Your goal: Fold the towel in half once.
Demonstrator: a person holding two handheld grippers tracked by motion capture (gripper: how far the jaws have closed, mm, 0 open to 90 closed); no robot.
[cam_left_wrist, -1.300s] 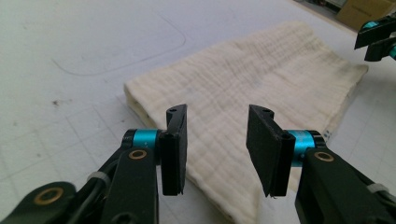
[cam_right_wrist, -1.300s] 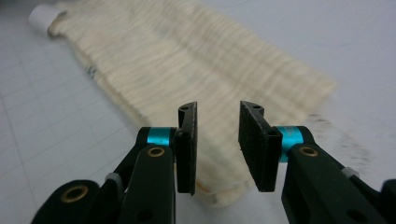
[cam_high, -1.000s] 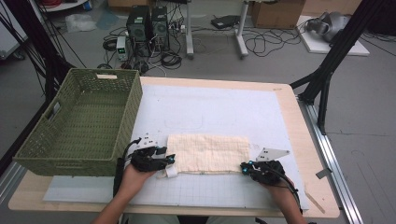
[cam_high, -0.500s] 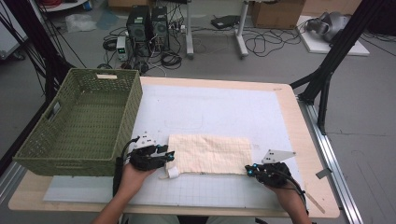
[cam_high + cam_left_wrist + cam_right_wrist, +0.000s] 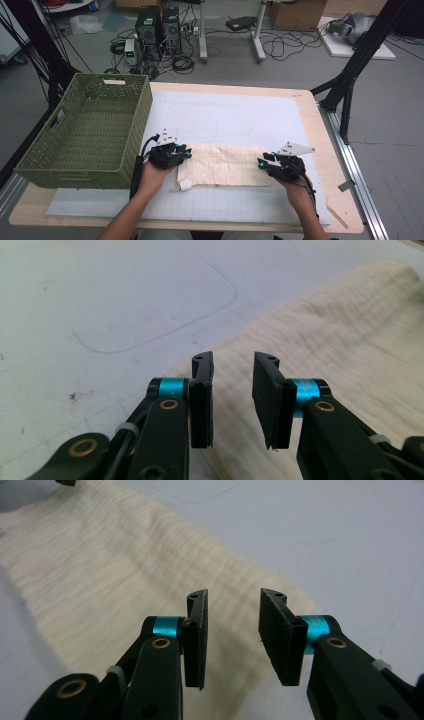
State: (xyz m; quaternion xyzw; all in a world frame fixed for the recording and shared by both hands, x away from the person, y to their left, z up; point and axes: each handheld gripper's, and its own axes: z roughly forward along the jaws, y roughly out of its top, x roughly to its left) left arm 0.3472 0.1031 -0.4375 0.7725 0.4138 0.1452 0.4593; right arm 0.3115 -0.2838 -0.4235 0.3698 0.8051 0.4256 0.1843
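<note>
Lying flat on the white mat (image 5: 235, 117), the cream towel (image 5: 225, 165) stretches between the two tools, with the left gripper (image 5: 182, 152) over its one short end and the right gripper (image 5: 264, 163) over the other. In the left gripper view the left jaws stand parted with a plain gap above the cloth's edge, nothing pinched between the pads (image 5: 201, 385); they have just been closing. In the right gripper view the right jaws are likewise apart over the towel's corner, gripping nothing, and they have just been opening. A small white tag (image 5: 184, 185) pokes out below the cloth, on the near side of the left gripper. The green basket (image 5: 85, 135) sits just beyond the left gripper, away from the cloth. From here the risk seems to be an uneven pick-up: if one tool closes on the top layer alone, or misses the edge while the other catches it, the fold would likely slip askew. A grab too close to the corner could let the fabric pull free.
</note>
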